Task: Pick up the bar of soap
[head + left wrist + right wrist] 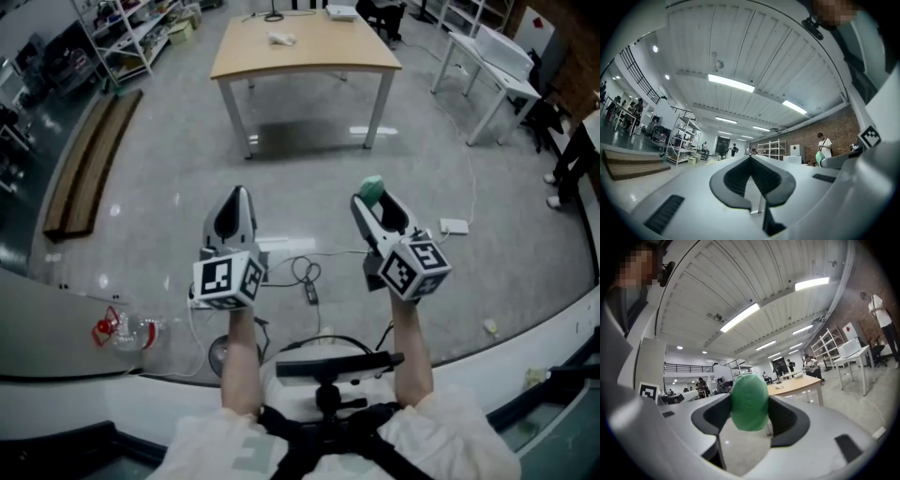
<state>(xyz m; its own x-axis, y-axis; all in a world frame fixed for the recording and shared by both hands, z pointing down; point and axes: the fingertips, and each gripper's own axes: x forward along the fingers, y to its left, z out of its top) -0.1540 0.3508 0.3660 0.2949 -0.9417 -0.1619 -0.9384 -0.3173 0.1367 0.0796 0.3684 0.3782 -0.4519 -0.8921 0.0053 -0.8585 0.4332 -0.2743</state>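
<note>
A green oval bar of soap is clamped between the jaws of my right gripper, which is shut on it and tilted upward. From the head view the soap shows as a green lump at the tip of the right gripper, held above the floor. My left gripper is level with it to the left, and its jaws meet with nothing between them. In the left gripper view the left gripper points up toward the ceiling.
A wooden table with a small white object on it stands ahead across the grey floor. White desks line the right side, shelving the back left. Cables lie on the floor below the grippers. People stand in the distance.
</note>
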